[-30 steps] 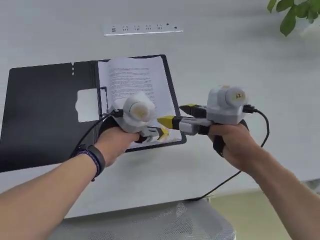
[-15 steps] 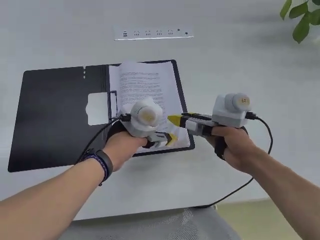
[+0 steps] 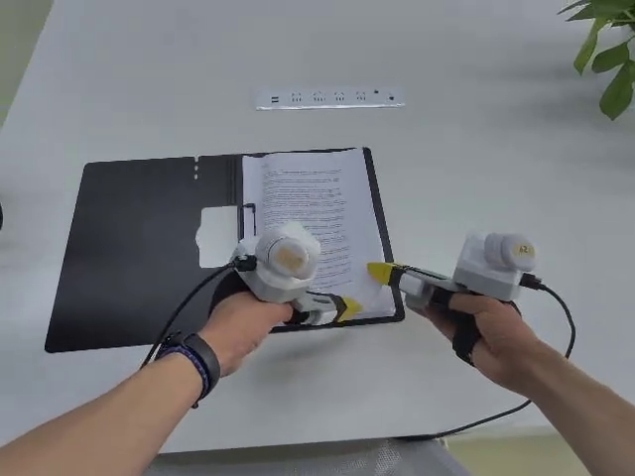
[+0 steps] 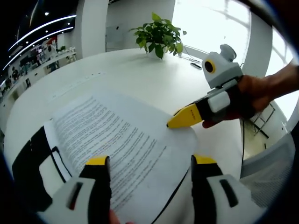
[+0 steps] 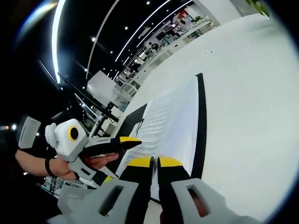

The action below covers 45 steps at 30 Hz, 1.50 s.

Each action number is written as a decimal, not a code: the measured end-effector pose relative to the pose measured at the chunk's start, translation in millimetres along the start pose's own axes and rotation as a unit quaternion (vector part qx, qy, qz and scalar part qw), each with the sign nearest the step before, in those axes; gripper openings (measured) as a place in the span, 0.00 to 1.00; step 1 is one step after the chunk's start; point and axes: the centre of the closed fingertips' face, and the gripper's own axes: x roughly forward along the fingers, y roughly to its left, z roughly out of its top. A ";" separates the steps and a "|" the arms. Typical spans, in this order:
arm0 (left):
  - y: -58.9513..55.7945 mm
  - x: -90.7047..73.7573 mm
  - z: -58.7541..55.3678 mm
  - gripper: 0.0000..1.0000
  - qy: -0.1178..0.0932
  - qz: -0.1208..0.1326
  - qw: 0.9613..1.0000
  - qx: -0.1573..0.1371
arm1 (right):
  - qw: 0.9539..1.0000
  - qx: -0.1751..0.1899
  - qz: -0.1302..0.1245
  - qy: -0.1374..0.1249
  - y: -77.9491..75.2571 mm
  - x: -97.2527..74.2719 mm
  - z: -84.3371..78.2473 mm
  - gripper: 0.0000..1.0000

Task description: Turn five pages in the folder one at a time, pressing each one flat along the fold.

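Observation:
A black folder (image 3: pixel 139 248) lies open on the white table, its printed pages (image 3: pixel 317 213) stacked on the right half. My left gripper (image 3: pixel 332 309) hovers over the folder's near edge. Its jaws stand open above the top page (image 4: pixel 117 140) with nothing between them (image 4: pixel 149 163). My right gripper (image 3: pixel 382 271) comes in from the right, jaws shut. Its yellow tip (image 4: pixel 182 117) rests at the page's right edge near the lower corner. From its own camera the shut tips (image 5: pixel 154 162) sit over that page (image 5: pixel 173 116). Whether paper is pinched between them is unclear.
A white power strip (image 3: pixel 329 98) is set into the table beyond the folder. A green plant (image 3: pixel 610 59) stands at the far right, also visible as the plant (image 4: pixel 159 37) past the page. Black cables trail from both grippers toward the table's near edge.
The head camera has shifted, so the folder sits lower and further right in the picture. My right gripper's jaws, apart a second ago, are now shut at the page's right edge.

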 end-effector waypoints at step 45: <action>76.7 -145.5 -40.8 0.73 -0.044 0.110 0.992 -0.043 | 0.996 -0.032 0.080 -0.021 104.6 41.7 40.6 0.00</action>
